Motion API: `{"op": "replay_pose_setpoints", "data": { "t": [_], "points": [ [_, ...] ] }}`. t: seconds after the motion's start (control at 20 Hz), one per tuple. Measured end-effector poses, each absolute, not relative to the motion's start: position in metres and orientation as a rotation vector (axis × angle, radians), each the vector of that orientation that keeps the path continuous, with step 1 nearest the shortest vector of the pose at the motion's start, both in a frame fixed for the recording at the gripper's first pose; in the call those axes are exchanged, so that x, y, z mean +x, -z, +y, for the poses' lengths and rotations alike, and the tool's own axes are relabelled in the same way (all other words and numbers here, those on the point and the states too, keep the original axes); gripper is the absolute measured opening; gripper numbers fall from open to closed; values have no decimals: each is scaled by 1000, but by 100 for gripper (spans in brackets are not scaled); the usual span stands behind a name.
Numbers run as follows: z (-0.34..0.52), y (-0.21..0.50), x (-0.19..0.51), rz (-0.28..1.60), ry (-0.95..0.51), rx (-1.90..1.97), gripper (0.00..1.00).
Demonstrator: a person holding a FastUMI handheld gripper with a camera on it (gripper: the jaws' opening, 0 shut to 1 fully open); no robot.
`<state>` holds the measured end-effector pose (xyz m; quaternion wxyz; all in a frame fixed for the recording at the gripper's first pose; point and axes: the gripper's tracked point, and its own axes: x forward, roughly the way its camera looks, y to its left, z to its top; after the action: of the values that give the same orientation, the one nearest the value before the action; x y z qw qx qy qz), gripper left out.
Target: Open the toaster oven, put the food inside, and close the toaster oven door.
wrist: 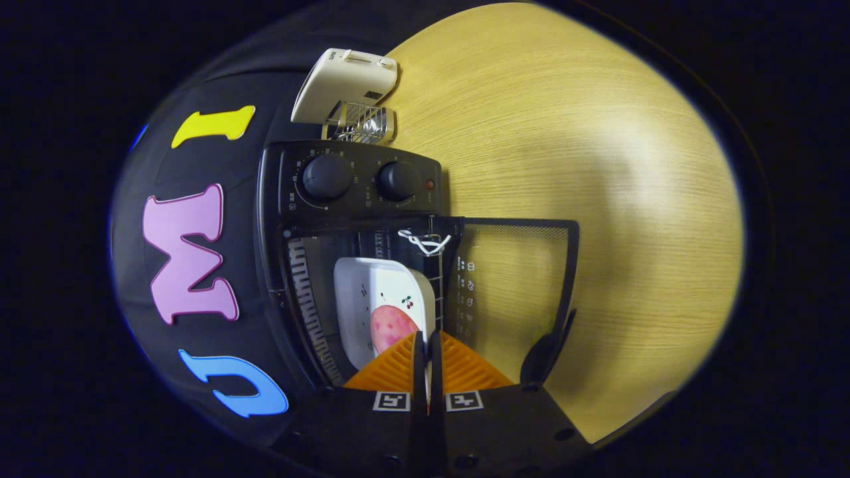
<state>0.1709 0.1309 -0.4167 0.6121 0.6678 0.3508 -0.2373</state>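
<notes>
White plate w/ small cherry prints sits inside the toaster oven, left-centre of frame, resting on the wire rack; a pinkish-red round food item lies on it, near the plate's lower end. Gripper at bottom centre has its fingers nearly together, only a thin slit between them, and the plate's rim seems pinched in that slit, though the contact itself is hard to see. Oven's two knobs sit above the cavity. Right of centre the glass door hangs open, its handle toward lower right, over the wooden counter. Beige pop-up toaster stands at upper centre, behind the oven.

Judging by this, food is being seated in the cavity. To do it well: push the plate straight along the rack till its rim clears the door line, keep it level so the food doesn't roll, then release fully and back out straight before going for the handle. Watch the white tie on the rack, could snag.
</notes>
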Motion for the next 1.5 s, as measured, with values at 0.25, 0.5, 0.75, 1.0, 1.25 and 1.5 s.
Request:
{"op": "replay_pose_setpoints", "data": {
  "t": [0.25,0.5,0.75,1.0,1.25,1.5],
  "points": [
    [143,428,198,767,608,1558,5],
    [152,433,204,747,629,1601,6],
    [160,427,198,755,606,1691,13],
    [162,422,184,779,544,1660,73],
    [160,402,174,816,440,1566,99],
    [168,355,151,841,210,1323,98]
  ]
}}
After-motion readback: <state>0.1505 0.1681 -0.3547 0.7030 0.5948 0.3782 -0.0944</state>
